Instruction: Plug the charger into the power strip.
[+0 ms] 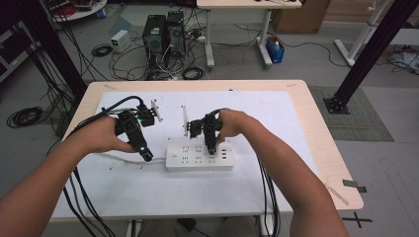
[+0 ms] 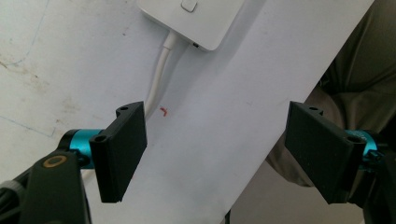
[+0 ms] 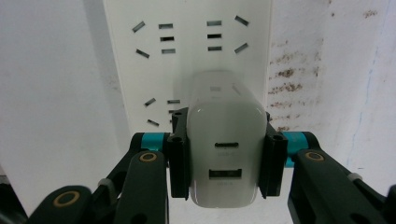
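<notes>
A white power strip (image 1: 198, 154) lies on the white sheet at the table's middle, its cord (image 1: 123, 159) running off to the left. My right gripper (image 1: 211, 148) points down onto the strip's right part. In the right gripper view my right gripper (image 3: 226, 154) is shut on a white USB charger (image 3: 224, 144) that stands on the power strip (image 3: 187, 56); whether its prongs are fully seated is hidden. My left gripper (image 1: 146, 156) hovers just left of the strip. In the left gripper view my left gripper (image 2: 217, 149) is open with nothing between its jaws, above the sheet beside the cord (image 2: 156, 79).
The white sheet (image 1: 148, 192) covers most of the wooden table (image 1: 326, 148). Black cables trail from both grippers over the near edge. A person's trouser leg (image 2: 359, 88) shows past the sheet's edge. Computer towers (image 1: 163, 34) and cables sit on the floor beyond the table.
</notes>
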The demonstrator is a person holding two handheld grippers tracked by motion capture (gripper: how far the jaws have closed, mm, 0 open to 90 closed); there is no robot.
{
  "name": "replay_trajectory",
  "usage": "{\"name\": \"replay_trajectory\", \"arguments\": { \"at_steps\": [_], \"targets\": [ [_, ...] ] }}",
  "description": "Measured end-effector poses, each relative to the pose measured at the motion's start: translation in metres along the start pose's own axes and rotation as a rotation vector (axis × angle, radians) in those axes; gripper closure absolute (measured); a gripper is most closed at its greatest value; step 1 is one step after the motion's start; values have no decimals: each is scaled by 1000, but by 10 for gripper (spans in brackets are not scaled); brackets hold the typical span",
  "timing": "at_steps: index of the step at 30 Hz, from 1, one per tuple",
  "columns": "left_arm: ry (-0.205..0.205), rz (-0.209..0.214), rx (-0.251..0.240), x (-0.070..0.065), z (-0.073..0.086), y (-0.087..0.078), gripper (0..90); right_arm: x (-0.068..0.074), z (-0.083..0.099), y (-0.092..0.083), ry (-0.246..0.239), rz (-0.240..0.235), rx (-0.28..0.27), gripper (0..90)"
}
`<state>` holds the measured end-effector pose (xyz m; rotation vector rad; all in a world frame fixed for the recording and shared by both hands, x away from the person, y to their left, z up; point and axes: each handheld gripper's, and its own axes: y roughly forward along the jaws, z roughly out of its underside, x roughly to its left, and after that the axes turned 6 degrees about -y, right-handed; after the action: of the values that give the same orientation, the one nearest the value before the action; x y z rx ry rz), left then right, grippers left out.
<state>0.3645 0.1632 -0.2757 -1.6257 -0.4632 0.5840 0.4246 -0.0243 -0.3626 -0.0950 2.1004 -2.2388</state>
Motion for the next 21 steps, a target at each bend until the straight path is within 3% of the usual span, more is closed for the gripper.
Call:
{"name": "replay_trajectory", "arguments": {
  "at_steps": [2,6,12,15,20,21],
  "targets": [
    [1,-1,-1,-1,-1,0,216,3,-3,0,12,4,22,629],
    [3,3,1,-2,-2,1,216,1,0,1,-12,10,-2,630],
    [2,3,7,1,0,1,217,-2,3,1,26,-21,-22,629],
    [-7,7,2,3,0,2,217,-1,1,2,-5,-4,-18,629],
    [5,8,8,2,-1,3,216,2,0,2,14,-3,-8,629],
    [6,6,10,2,-1,3,216,1,2,3,-5,5,-25,629]
  ]
}}
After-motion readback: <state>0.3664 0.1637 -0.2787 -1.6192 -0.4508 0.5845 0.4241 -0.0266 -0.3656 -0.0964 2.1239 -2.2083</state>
